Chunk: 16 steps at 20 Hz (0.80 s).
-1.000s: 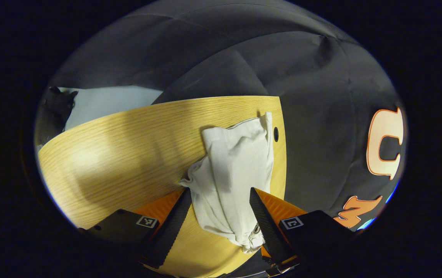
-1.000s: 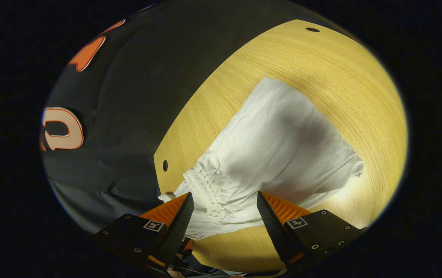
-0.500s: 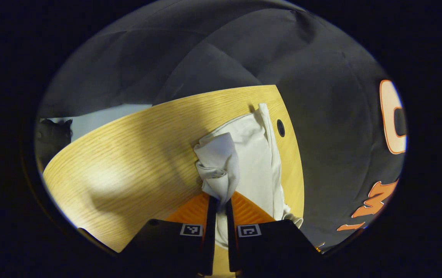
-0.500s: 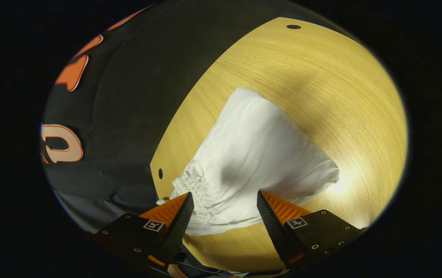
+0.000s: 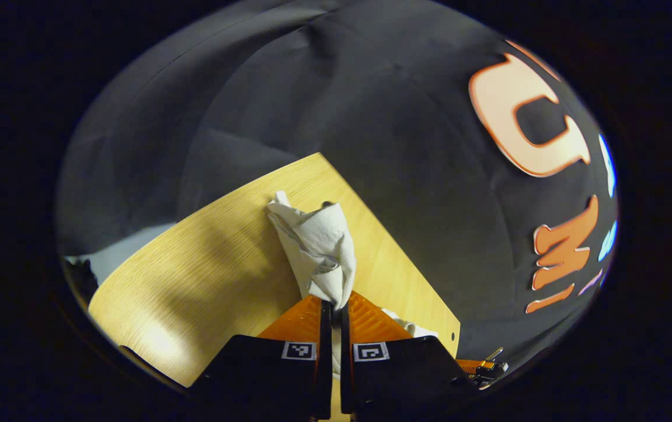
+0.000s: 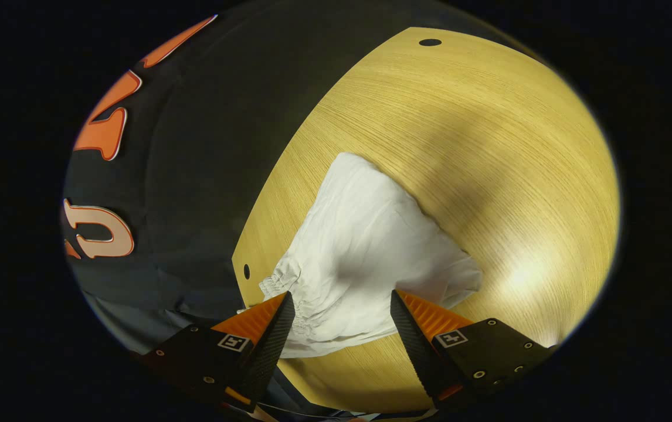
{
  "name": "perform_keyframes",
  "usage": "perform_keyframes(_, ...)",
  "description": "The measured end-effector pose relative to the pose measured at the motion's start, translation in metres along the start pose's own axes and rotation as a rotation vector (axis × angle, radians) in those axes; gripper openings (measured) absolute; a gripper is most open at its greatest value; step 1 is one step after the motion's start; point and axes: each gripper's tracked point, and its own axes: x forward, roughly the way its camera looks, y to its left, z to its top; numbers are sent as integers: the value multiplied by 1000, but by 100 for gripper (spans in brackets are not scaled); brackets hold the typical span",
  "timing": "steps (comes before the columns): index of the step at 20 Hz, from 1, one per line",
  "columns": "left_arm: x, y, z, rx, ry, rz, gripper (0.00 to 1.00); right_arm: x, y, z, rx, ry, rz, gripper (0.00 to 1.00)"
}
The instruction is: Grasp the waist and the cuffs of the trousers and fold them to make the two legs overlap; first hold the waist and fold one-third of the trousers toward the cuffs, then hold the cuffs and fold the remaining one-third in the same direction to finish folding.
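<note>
Two grippers | left gripper (image 5: 331, 305) clamps trousers (image 5: 315, 249) | right gripper (image 6: 342, 305) spread above table (image 6: 488, 146)

This is looking like a staged recording booth rather than a lived-in room. Black cloth (image 5: 371, 105) is hanging as the wall right behind a light wood-grain table (image 6: 459, 146), draping in folds along its edge. The tabletop is showing 2 small round holes (image 6: 430, 42) near its edges, and a bright lamp glare is falling on it.
</note>
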Motion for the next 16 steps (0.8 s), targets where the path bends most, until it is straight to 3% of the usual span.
perform_keyframes(4, 2, -80, -7, 136, -26, -69, 10, -15, -16, 16, 17, -8, 16, 98)
perform_keyframes(8, 5, -157, -30, 153, -5, -153, 10, -35, -42, 42, 35, -27, 24, 98)
perform_keyframes(16, 31, -275, -111, 248, 72, -240, 10, -71, -105, 90, 90, -49, 29, 98)
